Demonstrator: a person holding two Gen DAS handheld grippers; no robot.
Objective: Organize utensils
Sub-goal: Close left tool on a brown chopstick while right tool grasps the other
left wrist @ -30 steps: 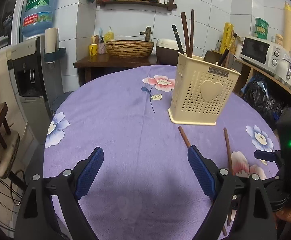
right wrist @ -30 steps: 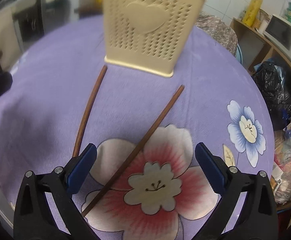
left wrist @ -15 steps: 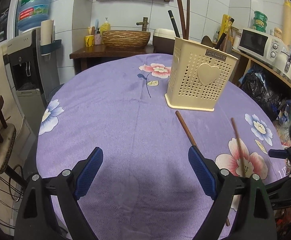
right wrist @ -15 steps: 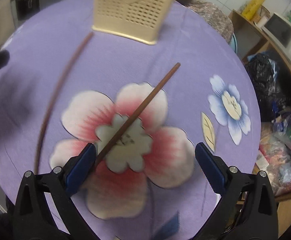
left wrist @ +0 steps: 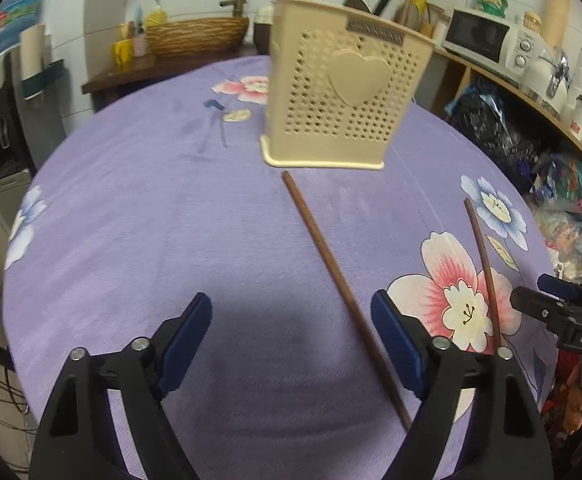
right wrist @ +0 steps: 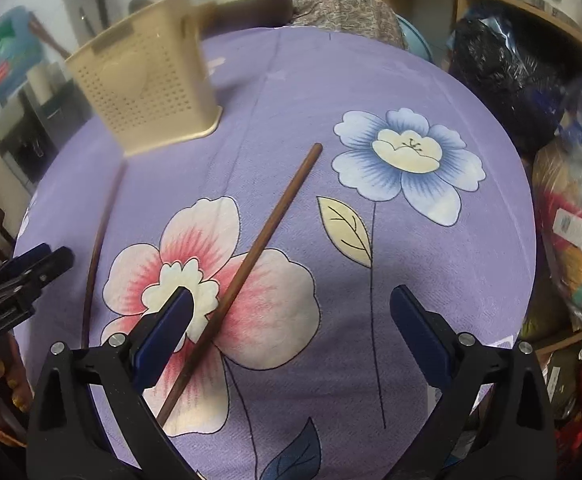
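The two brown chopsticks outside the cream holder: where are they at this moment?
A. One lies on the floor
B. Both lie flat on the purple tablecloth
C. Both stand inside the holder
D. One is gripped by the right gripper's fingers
B: both chopsticks lie flat on the purple tablecloth in front of the cream holder, and the fingers of the right gripper stand open around one without pressing it.

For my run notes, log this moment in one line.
left hand-held gripper: open, closing, empty | right hand-held gripper: open, empty | two chopsticks: on tablecloth | holder: upright
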